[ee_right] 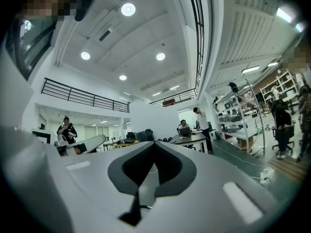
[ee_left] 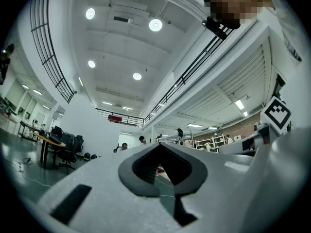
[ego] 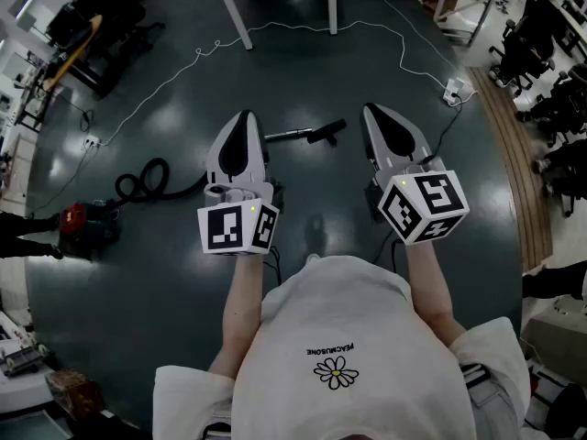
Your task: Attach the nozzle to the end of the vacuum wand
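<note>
In the head view a silver vacuum wand (ego: 286, 135) lies on the dark floor, and a black nozzle (ego: 328, 132) lies at its right end; I cannot tell whether they are joined. Both sit well below the grippers, seen between them. My left gripper (ego: 244, 117) is held out in the air, shut and empty, left of the wand. My right gripper (ego: 371, 110) is held out on the other side of the nozzle, also shut with nothing in it. The left gripper (ee_left: 158, 144) tilts up toward the ceiling in the left gripper view. The right gripper (ee_right: 154, 142) looks level across the hall in the right gripper view.
A black hose (ego: 147, 180) loops from a red vacuum body (ego: 83, 223) at the left toward the wand. A white cable (ego: 303, 27) runs across the floor to a socket block (ego: 455, 90). Table legs (ego: 332, 3) stand ahead. Desks, chairs and people fill the hall's far side.
</note>
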The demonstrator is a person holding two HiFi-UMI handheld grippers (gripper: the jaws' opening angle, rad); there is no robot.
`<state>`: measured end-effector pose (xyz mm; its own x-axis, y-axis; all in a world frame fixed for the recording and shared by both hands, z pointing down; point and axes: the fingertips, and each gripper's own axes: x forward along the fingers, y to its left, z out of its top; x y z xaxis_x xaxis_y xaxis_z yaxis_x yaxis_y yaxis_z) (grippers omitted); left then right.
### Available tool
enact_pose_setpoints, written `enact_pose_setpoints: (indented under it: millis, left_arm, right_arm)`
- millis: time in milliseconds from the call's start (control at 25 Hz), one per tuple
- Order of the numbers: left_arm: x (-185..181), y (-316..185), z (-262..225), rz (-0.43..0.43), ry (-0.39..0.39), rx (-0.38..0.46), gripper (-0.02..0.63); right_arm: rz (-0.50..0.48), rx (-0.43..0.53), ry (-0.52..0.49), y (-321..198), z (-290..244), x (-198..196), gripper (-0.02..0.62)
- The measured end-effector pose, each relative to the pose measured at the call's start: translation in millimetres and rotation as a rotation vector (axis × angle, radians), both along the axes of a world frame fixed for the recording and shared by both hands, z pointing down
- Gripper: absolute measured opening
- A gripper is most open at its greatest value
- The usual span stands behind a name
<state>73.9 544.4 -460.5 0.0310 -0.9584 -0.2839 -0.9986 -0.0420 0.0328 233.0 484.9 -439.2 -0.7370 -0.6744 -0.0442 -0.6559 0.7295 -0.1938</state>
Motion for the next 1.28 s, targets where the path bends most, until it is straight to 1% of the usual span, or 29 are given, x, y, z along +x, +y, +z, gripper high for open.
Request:
enact_pose_setpoints:
  millis: [320,480,560,680,760,880,1040,1160,1280]
  left_arm:
    - [-1.2,-2.5,18.1,0.020,0.008,-0.014,0.002]
    - [-3.4,-3.1,29.3,0.012,0.041,-0.028,0.002]
    - [-0.6,-4.5,37.0,0.003,0.054,-0.044,0.002]
    - [7.7,-2.1,49.3,-0.006,0.031,-0.074,0.002]
    - [8.5,-0.1,55.8,-0.017,0.011,-0.083,0.002]
    - [-0.9,-6.6,62.7,-0.034,0.021,-0.103,0.002]
    - [-26.6,-44.5,77.2,-0.054,0.028,-0.119,0.002]
    - [-56.7,-87.9,86.3,-0.049,0.011,-0.104,0.002]
    - [-91.9,-138.9,89.8,-0.036,0.021,-0.089,0.002]
  right_arm:
    - [0.002,0.002,0.015,-2.3,8.6,4.2,0.006]
    - [-0.027,-0.016,0.023,-3.1,17.8,12.1,0.008]
    - [-0.034,-0.033,0.018,-5.2,25.1,19.8,0.008]
    - [-0.053,-0.069,0.025,-5.3,41.8,29.3,0.008]
    - [-0.069,-0.088,0.040,-8.0,55.1,28.9,0.008]
    - [-0.085,-0.133,0.043,-19.9,69.3,20.2,0.008]
    - [-0.088,-0.161,0.053,-59.1,87.7,0.4,0.008]
    - [-0.067,-0.171,0.046,-105.7,99.2,-25.6,0.008]
    - [-0.040,-0.174,0.055,-158.7,100.2,-56.9,0.008]
